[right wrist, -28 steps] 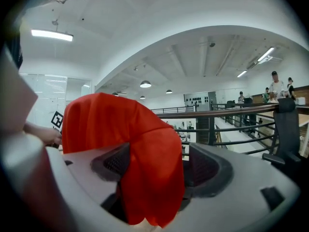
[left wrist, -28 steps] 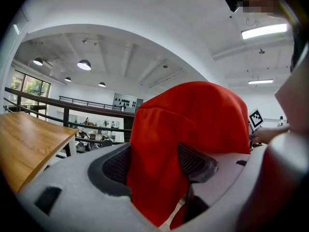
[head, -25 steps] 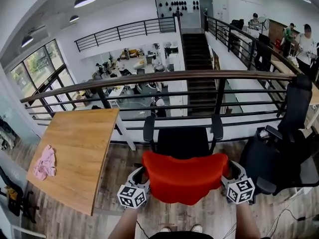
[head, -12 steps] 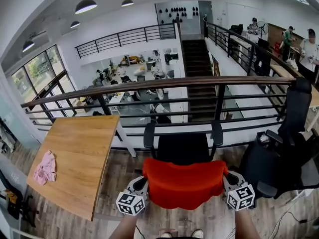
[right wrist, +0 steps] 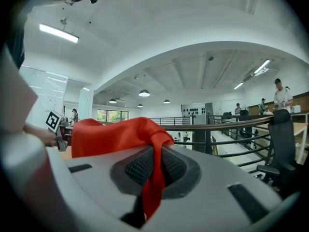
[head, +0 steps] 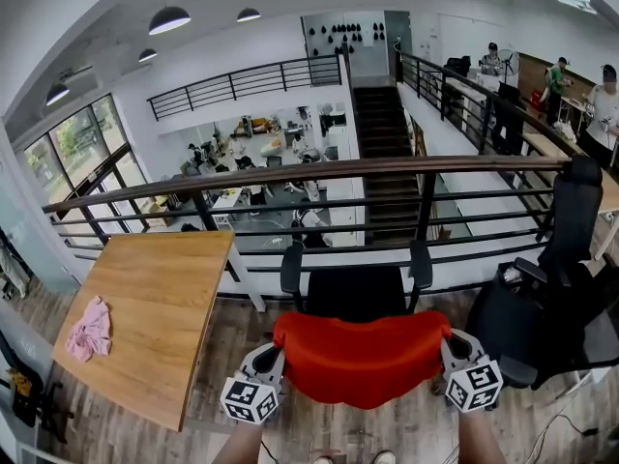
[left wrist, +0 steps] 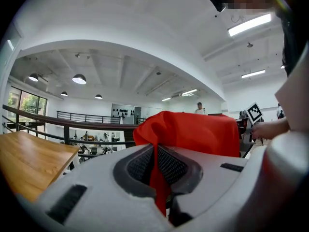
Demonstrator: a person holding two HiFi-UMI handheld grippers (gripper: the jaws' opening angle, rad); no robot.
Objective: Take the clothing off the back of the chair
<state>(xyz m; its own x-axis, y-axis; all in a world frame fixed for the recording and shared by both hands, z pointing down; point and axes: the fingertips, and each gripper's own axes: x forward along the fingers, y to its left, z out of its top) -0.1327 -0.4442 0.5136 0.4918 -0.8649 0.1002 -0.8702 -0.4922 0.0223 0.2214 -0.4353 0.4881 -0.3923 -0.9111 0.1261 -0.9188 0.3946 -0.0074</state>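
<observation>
Since the earlier frame both tools have closed on the red clothing and come up a little, and the cloth sits higher and more stretched out.

Left tool [head: 267, 362]: jaws together, a fold of the red clothing [head: 360, 356] pinched between the pads at its left edge. Right tool [head: 453, 347]: jaws just closed too, pinching a fold at the right edge. Both gripper views show a red strip running down between the black ribbed pads.

The clothing hangs spread between the two tools, over the top of the black chair [head: 354, 291] back; can't tell whether it touches it. Armrests show beyond the cloth.

Wooden table [head: 155, 307] to the left, with a pink rag [head: 89, 329] near its left edge. A second black chair [head: 551, 293] stands on the right. A railing [head: 290, 172] runs behind, with a lower floor beyond.
</observation>
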